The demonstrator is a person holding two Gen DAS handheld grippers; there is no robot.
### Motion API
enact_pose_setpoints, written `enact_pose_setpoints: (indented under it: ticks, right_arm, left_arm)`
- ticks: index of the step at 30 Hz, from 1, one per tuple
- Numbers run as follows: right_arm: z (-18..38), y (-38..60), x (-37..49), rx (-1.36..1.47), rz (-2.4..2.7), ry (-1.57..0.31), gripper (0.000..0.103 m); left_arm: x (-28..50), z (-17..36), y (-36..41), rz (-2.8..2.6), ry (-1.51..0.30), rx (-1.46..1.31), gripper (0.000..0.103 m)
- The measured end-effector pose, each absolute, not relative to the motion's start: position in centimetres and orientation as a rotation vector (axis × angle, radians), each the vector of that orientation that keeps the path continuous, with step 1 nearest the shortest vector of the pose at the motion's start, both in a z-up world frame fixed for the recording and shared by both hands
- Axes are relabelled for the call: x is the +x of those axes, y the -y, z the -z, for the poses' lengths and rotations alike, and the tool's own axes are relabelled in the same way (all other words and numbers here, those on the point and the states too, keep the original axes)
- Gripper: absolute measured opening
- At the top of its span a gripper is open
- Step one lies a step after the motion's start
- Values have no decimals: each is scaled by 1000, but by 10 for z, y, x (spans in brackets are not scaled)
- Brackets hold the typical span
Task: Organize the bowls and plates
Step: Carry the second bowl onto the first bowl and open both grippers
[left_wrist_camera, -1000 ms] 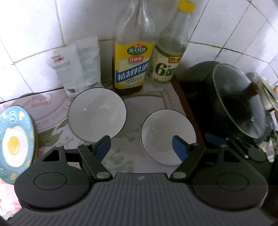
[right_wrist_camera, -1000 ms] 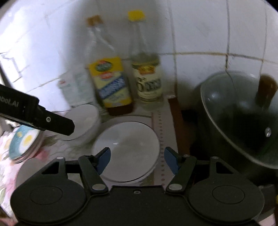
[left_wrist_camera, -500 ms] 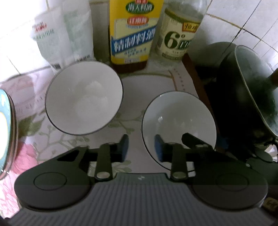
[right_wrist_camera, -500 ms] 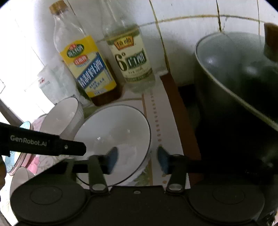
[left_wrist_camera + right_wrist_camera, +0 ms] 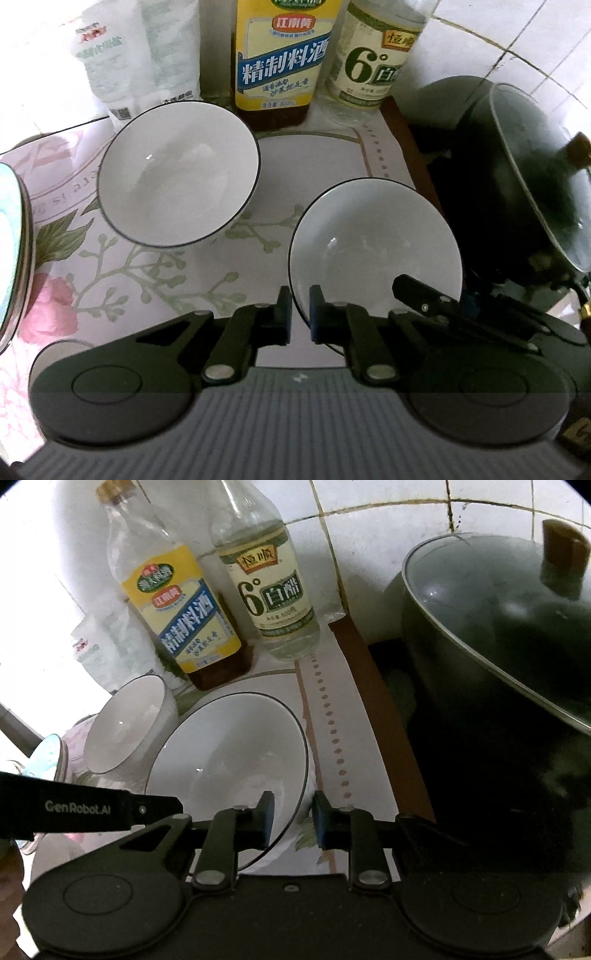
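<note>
**Both grippers take the same bowl by its rim**

The near bowl (image 5: 375, 254) stands on the counter (image 5: 314, 166), right of the far bowl (image 5: 177, 173) and just beside the dark pot (image 5: 498, 646). The left gripper (image 5: 300, 314) is clamped on its near left rim. The right gripper (image 5: 293, 818) is closing, with the right rim between its pads.

The bowl looks glazed, stiff, slippery and fragile, so the thin rim is the place to hold it.

Only the left view shows the full flowered cloth; only the right view shows the pot's brown knob (image 5: 563, 559).
</note>
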State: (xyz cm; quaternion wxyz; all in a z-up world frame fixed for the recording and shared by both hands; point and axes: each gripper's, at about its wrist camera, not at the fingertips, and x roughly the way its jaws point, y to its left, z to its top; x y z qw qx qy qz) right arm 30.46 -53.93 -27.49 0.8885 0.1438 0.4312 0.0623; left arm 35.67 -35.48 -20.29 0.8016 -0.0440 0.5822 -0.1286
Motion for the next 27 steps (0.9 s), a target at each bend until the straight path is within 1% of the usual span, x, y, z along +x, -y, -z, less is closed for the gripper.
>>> enact_pose_setpoints:
  ticks: [16, 27]
  right_arm:
    - [203, 497, 218, 325, -113, -903, 26]
    - [162, 446, 172, 252, -144, -892, 27]
  left_arm:
    - [288, 123, 306, 341, -1245, -81, 8]
    - [244, 78, 256, 349, -1201, -97, 8]
